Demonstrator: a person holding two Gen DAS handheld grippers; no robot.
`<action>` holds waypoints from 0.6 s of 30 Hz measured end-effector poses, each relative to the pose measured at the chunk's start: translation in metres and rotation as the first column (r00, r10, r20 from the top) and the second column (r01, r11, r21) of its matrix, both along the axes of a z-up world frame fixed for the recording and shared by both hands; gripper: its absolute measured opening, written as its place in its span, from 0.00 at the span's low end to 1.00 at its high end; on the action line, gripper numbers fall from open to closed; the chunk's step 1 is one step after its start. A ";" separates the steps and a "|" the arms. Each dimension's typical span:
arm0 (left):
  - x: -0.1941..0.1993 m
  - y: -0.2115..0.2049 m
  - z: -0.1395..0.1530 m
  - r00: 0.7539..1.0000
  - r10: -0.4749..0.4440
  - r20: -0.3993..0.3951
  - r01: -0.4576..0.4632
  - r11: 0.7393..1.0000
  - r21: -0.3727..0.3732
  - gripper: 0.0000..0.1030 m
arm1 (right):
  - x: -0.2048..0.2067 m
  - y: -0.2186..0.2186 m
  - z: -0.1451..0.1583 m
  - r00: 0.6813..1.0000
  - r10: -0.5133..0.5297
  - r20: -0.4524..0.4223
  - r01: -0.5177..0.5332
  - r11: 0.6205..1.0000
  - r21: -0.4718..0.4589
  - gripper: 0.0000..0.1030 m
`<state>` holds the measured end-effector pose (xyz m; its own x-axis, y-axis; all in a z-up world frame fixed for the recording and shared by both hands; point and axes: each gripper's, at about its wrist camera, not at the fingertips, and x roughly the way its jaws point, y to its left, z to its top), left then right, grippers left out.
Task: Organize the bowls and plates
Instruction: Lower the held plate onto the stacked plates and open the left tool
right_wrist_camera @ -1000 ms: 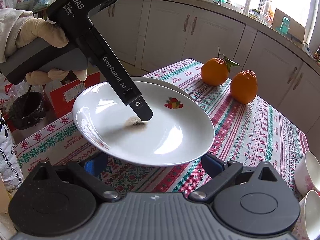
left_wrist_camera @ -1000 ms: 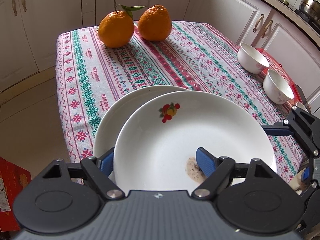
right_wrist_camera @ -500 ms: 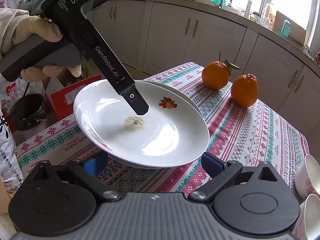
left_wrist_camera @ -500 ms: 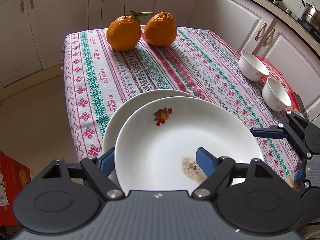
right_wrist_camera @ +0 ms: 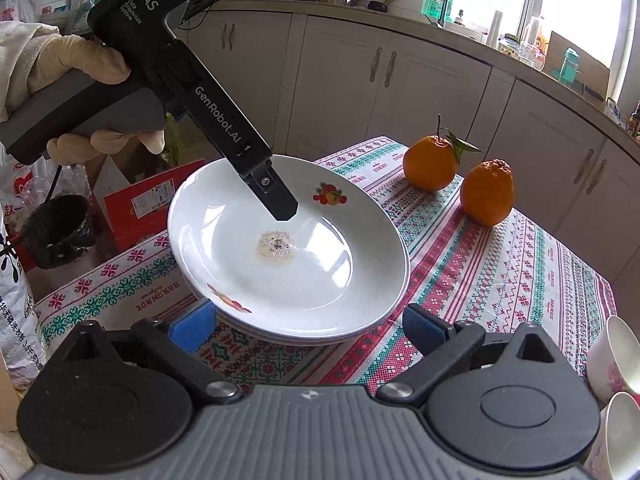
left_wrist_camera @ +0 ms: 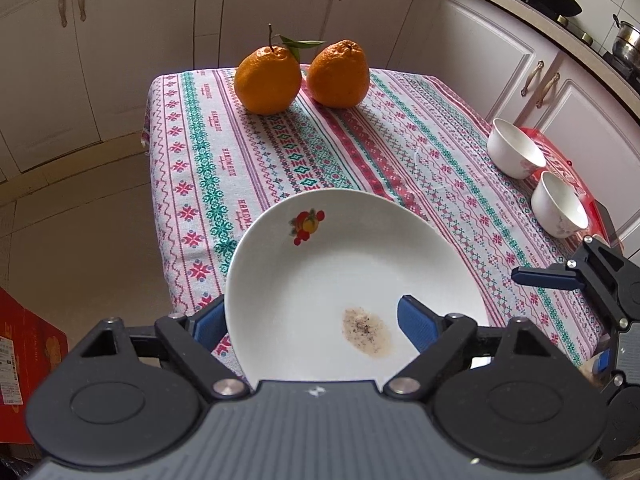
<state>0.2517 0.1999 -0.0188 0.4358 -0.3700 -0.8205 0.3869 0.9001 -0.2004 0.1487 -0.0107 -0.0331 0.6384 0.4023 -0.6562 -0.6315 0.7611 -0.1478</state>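
Observation:
A white plate (left_wrist_camera: 340, 272) with a fruit print and a brown food stain (left_wrist_camera: 366, 332) lies stacked on a second plate (right_wrist_camera: 320, 340), near the table's left corner. My left gripper (left_wrist_camera: 310, 320) straddles the top plate's near rim, one blue pad outside it and one over its inside. Its jaws are opening, and the upper finger (right_wrist_camera: 276, 196) hangs just above the plate without touching. My right gripper (right_wrist_camera: 308, 328) stands open just in front of the stack, holding nothing. Two white bowls (left_wrist_camera: 514, 152) (left_wrist_camera: 560, 210) stand upright at the table's right edge.
Two oranges (left_wrist_camera: 267, 80) (left_wrist_camera: 340, 76) sit at the far end of the patterned tablecloth (left_wrist_camera: 400, 152). A gloved hand (right_wrist_camera: 80, 68) holds the left gripper. On the floor to the left are a red box (right_wrist_camera: 140, 204) and a black bin bag (right_wrist_camera: 56, 228). Cabinets surround the table.
The top plate has come down and slid squarely over the lower plate, which it now covers. The left gripper's jaws have widened off the rim. The right gripper has stayed put.

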 end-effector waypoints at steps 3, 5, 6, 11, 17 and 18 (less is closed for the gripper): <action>0.000 0.002 -0.002 1.000 0.010 -0.005 -0.010 1.000 0.007 0.86 | -0.001 -0.002 0.003 1.000 -0.007 0.006 0.007 1.000 0.010 0.99; -0.001 0.002 -0.002 1.000 0.008 0.005 -0.008 1.000 0.007 0.86 | -0.001 -0.004 0.004 1.000 -0.014 0.012 0.014 1.000 0.008 0.99; -0.002 0.001 -0.002 1.000 0.011 0.013 -0.011 1.000 0.011 0.86 | 0.000 -0.005 0.004 1.000 -0.020 0.013 0.020 1.000 0.006 1.00; -0.012 -0.011 0.008 0.996 -0.014 0.093 0.010 0.999 0.037 0.92 | 0.001 -0.011 0.004 0.999 -0.045 0.004 0.045 0.999 0.004 1.00; -0.033 -0.035 0.021 0.977 -0.049 0.210 0.032 0.996 0.085 0.94 | 0.000 -0.026 0.008 0.995 -0.095 0.012 0.095 0.995 0.003 1.00; -0.037 -0.040 0.023 0.971 -0.058 0.232 0.038 0.995 0.092 0.95 | -0.001 -0.030 0.009 0.994 -0.105 0.015 0.105 0.994 0.005 1.00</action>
<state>0.2144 0.1598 0.0041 0.6030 -0.3276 -0.7274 0.4567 0.8893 -0.0219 0.1475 -0.0406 -0.0238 0.6871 0.3353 -0.6445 -0.5457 0.8239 -0.1531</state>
